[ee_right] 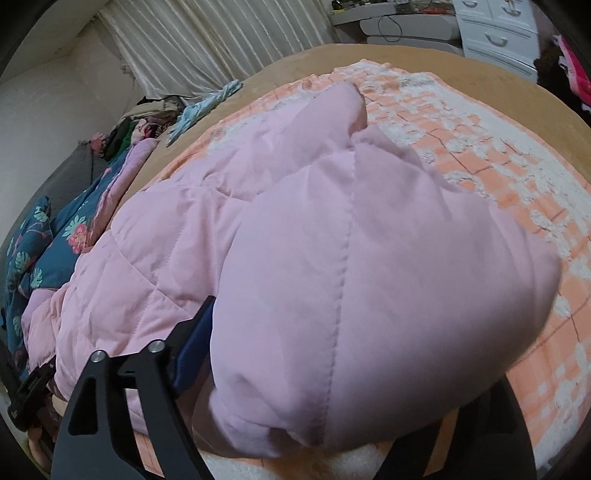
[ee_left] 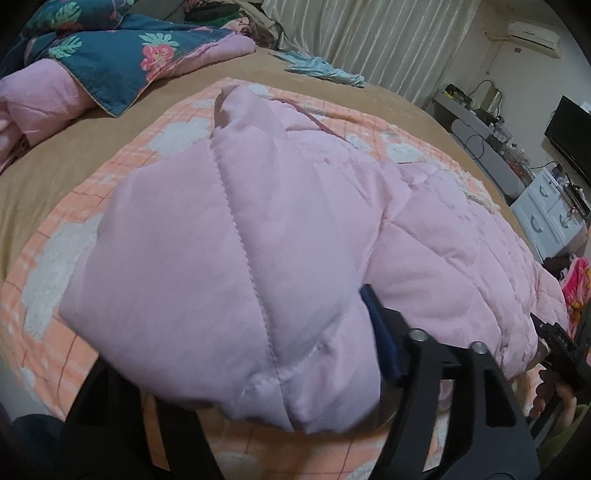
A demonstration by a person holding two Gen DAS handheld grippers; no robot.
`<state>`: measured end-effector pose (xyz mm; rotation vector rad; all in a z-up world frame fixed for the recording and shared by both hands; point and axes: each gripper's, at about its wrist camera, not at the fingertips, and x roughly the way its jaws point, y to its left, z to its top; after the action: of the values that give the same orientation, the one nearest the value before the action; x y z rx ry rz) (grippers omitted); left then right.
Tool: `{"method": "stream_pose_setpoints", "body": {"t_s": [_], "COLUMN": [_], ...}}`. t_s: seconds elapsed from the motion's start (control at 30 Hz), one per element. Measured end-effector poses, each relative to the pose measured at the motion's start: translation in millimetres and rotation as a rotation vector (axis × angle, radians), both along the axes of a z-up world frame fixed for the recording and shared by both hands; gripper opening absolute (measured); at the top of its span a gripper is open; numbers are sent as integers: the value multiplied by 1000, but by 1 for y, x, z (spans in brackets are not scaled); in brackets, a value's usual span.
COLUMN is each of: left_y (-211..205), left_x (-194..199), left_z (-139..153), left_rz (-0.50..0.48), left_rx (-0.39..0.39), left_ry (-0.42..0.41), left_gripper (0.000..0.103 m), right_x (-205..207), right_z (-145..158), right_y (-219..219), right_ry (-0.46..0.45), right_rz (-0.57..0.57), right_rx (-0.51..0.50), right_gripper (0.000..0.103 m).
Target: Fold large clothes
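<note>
Pink quilted jacket (ee_left: 258,229) lies spread over the orange-and-white checked blanket (ee_left: 55,258), which covers the tan bedsheet (ee_left: 44,147). From my left claw (ee_left: 236,373) I see a puffy folded part of the jacket bulging straight ahead between the two black fingers. The blue-padded finger (ee_left: 380,336) stands to the right of the bulge and touches the fabric at its side, while the other finger sits low to the left, mostly under the cloth's edge. I read this claw as wide, the jaws not pinching the fabric.

From my right claw (ee_right: 332,369) the picture is mirrored: the jacket (ee_right: 332,258) fills the space in front, its stitched seam running away from me up the middle. The blue pad (ee_right: 194,347) rests against the bulge on the left, and the other finger shows dark at the lower right, beyond the cloth. This claw too stands wide, with the jacket between the fingers but not squeezed.

Far left of the right claw I can make out my other gripper's black body at the jacket's edge. Beyond the jacket, ahead of the left claw, a floral teal duvet (ee_left: 110,55) is heaped on the sheet, and striped curtains (ee_left: 369,33) hang behind. A white drawer unit (ee_left: 546,210) stands off to the right.
</note>
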<state>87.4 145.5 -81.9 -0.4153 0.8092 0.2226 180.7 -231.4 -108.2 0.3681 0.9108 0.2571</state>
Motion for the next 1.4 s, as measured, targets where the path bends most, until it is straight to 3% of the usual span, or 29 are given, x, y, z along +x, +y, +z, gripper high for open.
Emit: {"method": "stream_pose_setpoints", "body": {"t_s": [0.27,0.47,0.5,0.87,1.2,1.4], "left_y": [8,9,8,-18,-54,-71], "left_x": [-22,-48,-52,-77,-89,-94], "left_z": [10,31,36,89,95,87], "left_rz": [11,33,37,-4,-82,-127], "left_rx": [7,49,64,106,118,129], "left_ry": [17,-1,-11,-124,-178,-185], "left_gripper": [93,94,94,94,94,94], "right_x": [-36,-84,-91,-145,-174,-184], "right_z": [17,56,63,114,131,127], "right_y": [-8,-15,-14,13,49,64], "right_ry": [-37,-171,-195,-363,-434,-435], "right_rz": [-19,-26,-18,81,186,209], "right_rx": [-66,-176,-192,-237,-263,-271], "right_gripper": [91,92,96,99,99,99]}}
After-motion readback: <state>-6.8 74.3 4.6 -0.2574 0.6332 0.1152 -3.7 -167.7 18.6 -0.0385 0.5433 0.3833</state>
